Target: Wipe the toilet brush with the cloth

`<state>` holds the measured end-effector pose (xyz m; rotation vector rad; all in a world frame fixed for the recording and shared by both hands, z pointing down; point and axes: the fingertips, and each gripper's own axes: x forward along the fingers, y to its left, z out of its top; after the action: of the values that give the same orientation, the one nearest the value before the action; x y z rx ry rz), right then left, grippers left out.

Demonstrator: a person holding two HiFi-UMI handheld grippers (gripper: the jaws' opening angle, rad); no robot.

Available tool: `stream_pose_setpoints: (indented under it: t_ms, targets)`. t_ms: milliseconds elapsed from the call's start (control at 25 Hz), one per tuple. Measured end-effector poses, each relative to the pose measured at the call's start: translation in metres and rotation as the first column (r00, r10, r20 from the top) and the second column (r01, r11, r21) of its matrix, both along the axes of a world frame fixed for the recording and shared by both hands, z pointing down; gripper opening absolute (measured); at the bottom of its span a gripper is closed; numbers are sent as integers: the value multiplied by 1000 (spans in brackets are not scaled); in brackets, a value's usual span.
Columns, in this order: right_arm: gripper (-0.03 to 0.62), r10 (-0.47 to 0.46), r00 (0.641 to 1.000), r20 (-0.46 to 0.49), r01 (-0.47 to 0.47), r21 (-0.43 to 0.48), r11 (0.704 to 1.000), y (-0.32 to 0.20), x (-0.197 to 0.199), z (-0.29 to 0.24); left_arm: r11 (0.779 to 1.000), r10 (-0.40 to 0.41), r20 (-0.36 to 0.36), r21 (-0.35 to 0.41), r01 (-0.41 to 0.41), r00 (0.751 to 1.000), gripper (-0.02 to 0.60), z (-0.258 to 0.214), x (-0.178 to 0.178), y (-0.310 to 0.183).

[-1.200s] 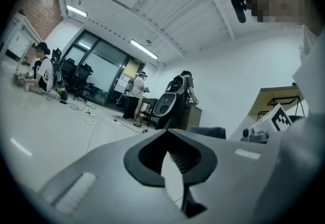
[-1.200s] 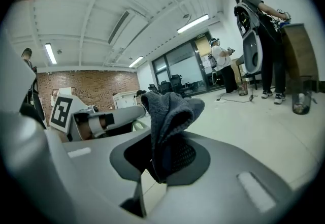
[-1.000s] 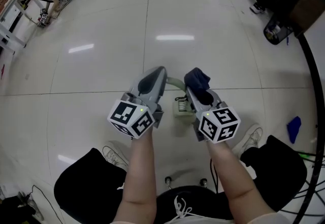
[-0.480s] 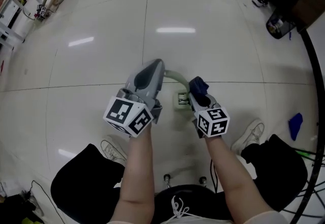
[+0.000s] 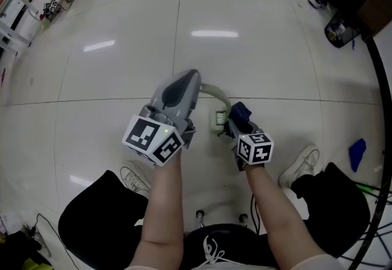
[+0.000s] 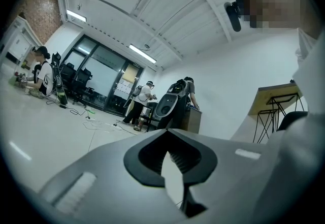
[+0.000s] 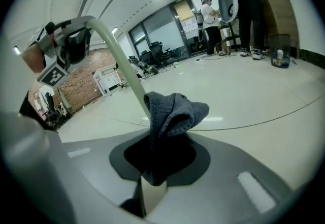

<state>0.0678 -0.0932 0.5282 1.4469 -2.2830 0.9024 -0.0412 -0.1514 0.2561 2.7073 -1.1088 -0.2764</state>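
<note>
— Gripping what, the left gripper (image 5: 188,82)?
— It is clamping the upper end of the toilet brush (image 5: 215,92); the pale green handle (image 7: 119,60) is arching down beside the right gripper (image 5: 237,117).
— And that one?
— Its jaws are pinching the dark cloth (image 7: 172,114), which is touching the handle.

Dark blue-grey knit cloth (image 7: 172,111), pale green toilet brush handle (image 7: 122,65), glossy white floor (image 5: 122,79)

We look steeply down on the toilet brush (image 5: 215,92); the right gripper view shares its handle close up, the left faces beyond it.
</note>
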Motion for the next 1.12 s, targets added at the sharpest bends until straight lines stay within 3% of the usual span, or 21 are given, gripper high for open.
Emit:
stream_pose_setpoints:
  t_ms: [120,240,360,440,480,600,760,840,960,1040,1120]
  targets:
    - [61,46,999,10,-47,110,993,-1,4,-45,1000,2,-11,-7,-2,1000,6,0,-1,-1]
    - [61,34,998,49,-47,293,955,-1,-7,-126,1000,10,-22,-23,-10,1000,6,0,-1,-1]
    - [61,-90,996,14,73,472,878,10,-40,-200,998,42,-48,-54,-44,998,6,1,1,-1]
    - [60,-193,979,-60,195,523,830,24,-69,-223,995,65,-67,-74,-70,996,6,2,1,0]
    - [60,-232,969,-89,244,517,821,30,-83,-224,993,77,-74,-80,-82,994,6,2,0,1]
    - [60,-286,952,-108,305,420,855,32,-108,-203,991,103,-77,-77,-109,992,6,0,2,5]
    - [61,-287,949,-134,316,322,893,21,-115,-180,992,102,-96,-68,-109,990,6,-2,5,10]
    - [61,-276,956,-98,293,301,908,15,-117,-180,992,100,-112,-68,-108,989,6,-2,4,14]
    - [61,-211,972,108,175,270,947,6,-118,-192,993,92,-111,-70,-100,990,6,-1,2,16]
    - [61,-132,952,275,71,221,973,1,-113,-196,992,99,-119,-65,-107,988,6,-1,4,15]
    - [61,-66,931,358,0,181,984,-3,-106,-195,991,113,-141,-61,-123,984,6,-3,8,13]
